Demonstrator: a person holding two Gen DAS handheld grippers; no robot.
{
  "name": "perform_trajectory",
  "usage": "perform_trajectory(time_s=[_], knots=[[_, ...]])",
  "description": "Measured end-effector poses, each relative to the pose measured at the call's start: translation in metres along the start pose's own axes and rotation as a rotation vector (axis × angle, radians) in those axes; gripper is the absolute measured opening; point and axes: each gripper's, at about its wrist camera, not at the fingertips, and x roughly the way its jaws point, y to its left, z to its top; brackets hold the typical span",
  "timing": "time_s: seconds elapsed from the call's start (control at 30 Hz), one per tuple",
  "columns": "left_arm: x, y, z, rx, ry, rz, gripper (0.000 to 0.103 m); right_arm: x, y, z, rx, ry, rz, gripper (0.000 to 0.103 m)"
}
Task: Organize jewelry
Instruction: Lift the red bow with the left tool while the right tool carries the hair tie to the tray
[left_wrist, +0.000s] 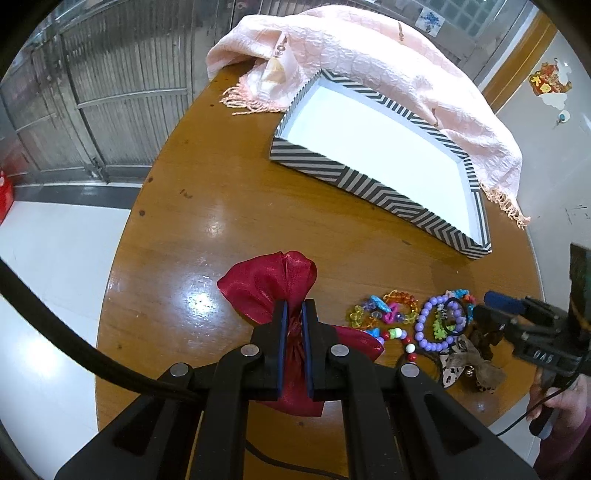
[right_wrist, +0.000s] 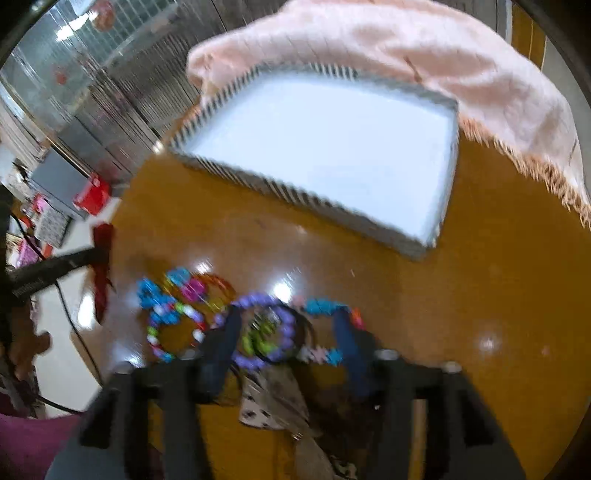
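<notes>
My left gripper is shut on the neck of a red satin pouch lying on the round wooden table. Right of it lies a heap of bead bracelets: a purple bead bracelet, clear multicolour ones and a spotted fabric bow. My right gripper is open, its blue-padded fingers either side of the purple bracelet; the view is blurred. It also shows at the right edge of the left wrist view. A shallow striped box with a white inside lies beyond.
A pink fringed scarf is draped over the table's far edge behind the box. A metal gate and white floor lie past the table on the left. A black cable crosses the left side.
</notes>
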Motion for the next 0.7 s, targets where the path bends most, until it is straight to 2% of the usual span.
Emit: perform_trajectory(time_s=[0.07,0.1,0.13,0.17,0.2,0.23,0.3,0.4,0.7], knots=[[0.002,0.0,0.0,-0.002,0.006,-0.002,0.002,0.007,-0.001,-0.005,-0.003,0.02,-0.01,0.057],[0.003,-0.001,-0.001,-0.001,0.009,-0.002,0.002,0.011,-0.002,-0.007,-0.004,0.023,-0.019,0.051],[0.003,-0.002,-0.002,0.002,0.009,-0.001,0.002,0.014,-0.003,-0.008,0.001,0.023,-0.023,0.044],[0.003,-0.002,-0.002,0.006,0.009,0.001,0.002,0.017,-0.004,-0.009,0.007,0.024,-0.017,0.027],[0.003,-0.003,-0.002,0.009,0.009,0.004,0.002,0.021,-0.005,-0.01,0.016,0.034,-0.002,0.019],[0.003,-0.003,-0.002,0.013,0.007,0.008,0.002,0.026,-0.007,-0.011,0.022,0.046,0.008,0.017],[0.002,-0.002,-0.002,0.012,0.005,0.013,0.002,0.026,-0.009,-0.014,0.024,0.042,0.015,0.005],[0.0,0.002,0.001,0.004,-0.001,0.015,0.002,0.012,-0.008,-0.011,0.012,0.003,0.011,0.004],[-0.011,0.0,0.02,0.027,-0.037,-0.002,0.002,-0.014,-0.006,0.014,0.032,-0.066,0.081,0.004]])
